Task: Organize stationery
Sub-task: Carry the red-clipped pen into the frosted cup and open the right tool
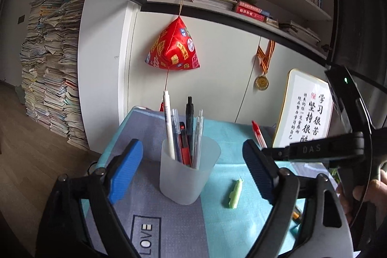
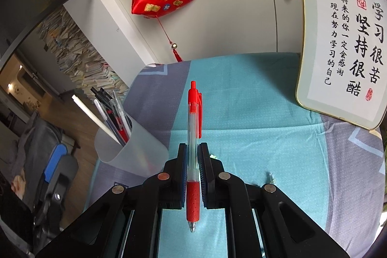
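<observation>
Right gripper [image 2: 192, 158] jaws clamp red pen [image 2: 193, 137] | left gripper [image 1: 193, 168] jaws released around cup [image 1: 188, 175] | mat [image 1: 145, 236] reads "LOVE"

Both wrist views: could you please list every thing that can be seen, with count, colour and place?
cup: one, frosted white, on the cloth, between the left fingers but untouched
pens in cup: several, white, black, red, clear; exact count unclear
red pen: one, clamped upright in the right gripper
green piece: one, pale green, on the cloth right of the cup
cloth: one, teal and grey, covering the table
framed calligraphy: one, white with gold rim, leaning at the wall
red pouch: one, hanging from the shelf
medal: one, gold, striped ribbon, on the wall
paper stack: tall, on the floor, left
left gripper: black, blue fingers, open
right gripper: black, shut on the pen
</observation>
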